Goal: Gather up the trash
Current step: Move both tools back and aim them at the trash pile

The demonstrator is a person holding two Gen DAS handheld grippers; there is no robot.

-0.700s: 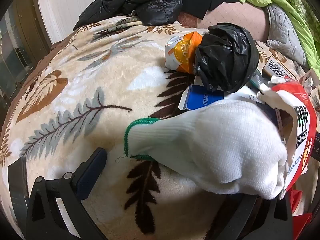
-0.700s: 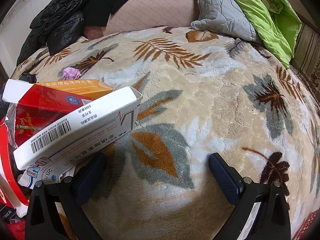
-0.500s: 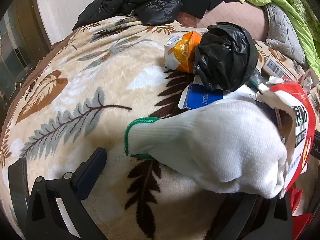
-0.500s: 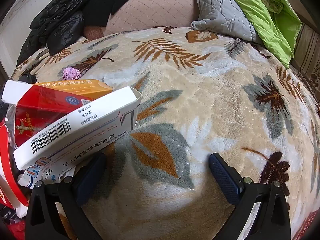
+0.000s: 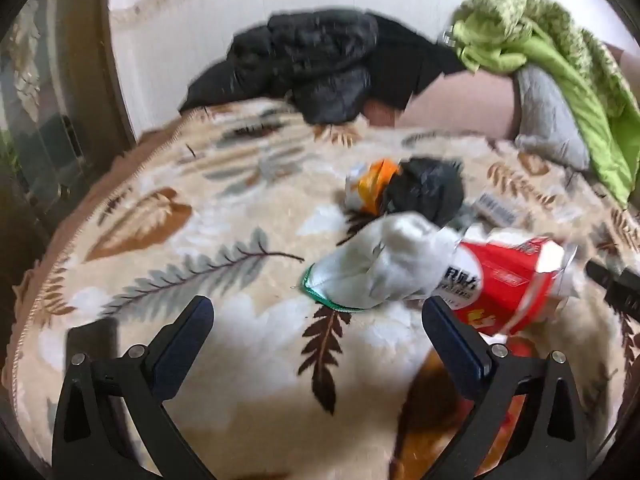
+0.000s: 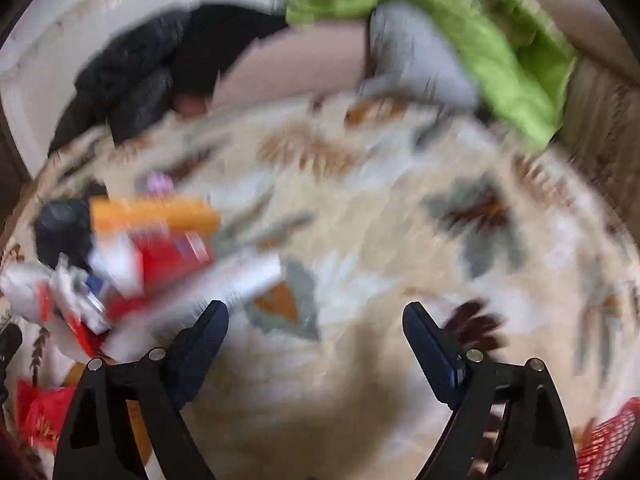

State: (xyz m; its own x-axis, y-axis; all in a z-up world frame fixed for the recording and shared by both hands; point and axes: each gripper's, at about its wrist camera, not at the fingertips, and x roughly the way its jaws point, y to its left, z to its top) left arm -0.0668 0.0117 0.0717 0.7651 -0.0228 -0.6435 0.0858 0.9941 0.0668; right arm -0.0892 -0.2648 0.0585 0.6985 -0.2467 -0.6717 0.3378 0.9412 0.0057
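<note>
Left gripper (image 5: pixel 318 322), jaws spread wide and empty, angled down over leaf-patterned blanket (image 5: pixel 224 240) on bed. Just ahead, toward the right finger: white glove with green cuff (image 5: pixel 384 266), lying against red-and-white wrapper (image 5: pixel 508 280). Farther ahead: crumpled black bag (image 5: pixel 426 190) touching orange-and-white packet (image 5: pixel 370 188); barcoded carton (image 5: pixel 498 210) to the right of the bag. Beyond the trash, at the far edge of the bed: black jacket (image 5: pixel 316 68), grey cushion (image 5: pixel 548 116), green cover (image 5: pixel 560 64).

Right gripper (image 6: pixel 316 328), jaws likewise wide and empty, over bare blanket; view heavily blurred. Ahead and left of its left finger: trash pile with orange box (image 6: pixel 156 214), red box (image 6: pixel 176 258), long white carton (image 6: pixel 248 280). Small purple scrap (image 6: pixel 160 182) beyond the pile. Red mesh object (image 6: pixel 608 436) at lower right, kind not discernible.
</note>
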